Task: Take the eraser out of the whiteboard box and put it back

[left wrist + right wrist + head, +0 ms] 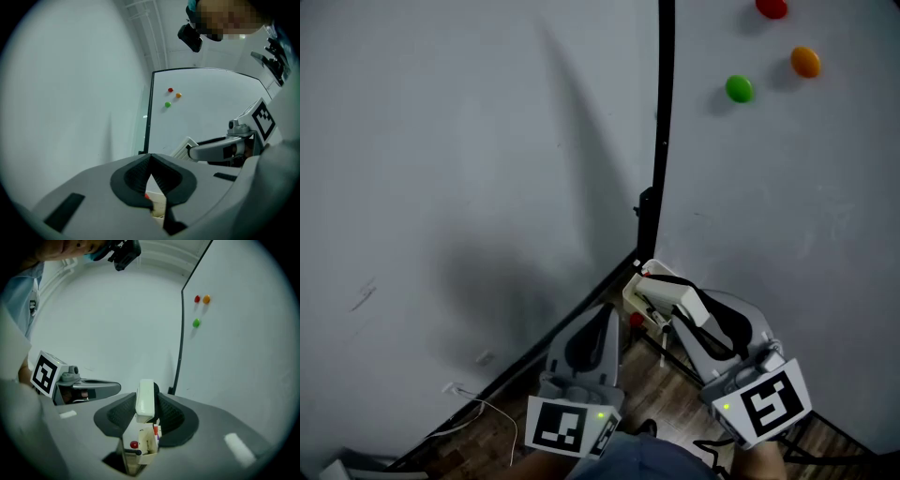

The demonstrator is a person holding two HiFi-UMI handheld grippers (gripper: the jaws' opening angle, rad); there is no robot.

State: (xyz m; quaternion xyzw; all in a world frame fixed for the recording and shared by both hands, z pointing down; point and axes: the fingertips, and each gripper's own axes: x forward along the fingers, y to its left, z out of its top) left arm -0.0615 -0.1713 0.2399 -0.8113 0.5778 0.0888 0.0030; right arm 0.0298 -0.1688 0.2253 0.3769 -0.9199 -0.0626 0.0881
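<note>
Eraser point(145, 397) clamped upright between the pads of the right hand-held gripper point(145, 416) — held just above the whiteboard box point(140, 448), box set at the lower corner of the whiteboard point(769, 187), left hand-held gripper point(150, 161) clenched tip to tip — positioned just beside the right.

No words, numbers or brand names can be read anywhere. The only signs are black-and-white square code markers, one on the left gripper's cube point(558, 427) and one on the right gripper's cube point(772, 406). A small red and purple patch on the whiteboard box point(148, 445) may be a label, but it is too blurred to read.
</note>
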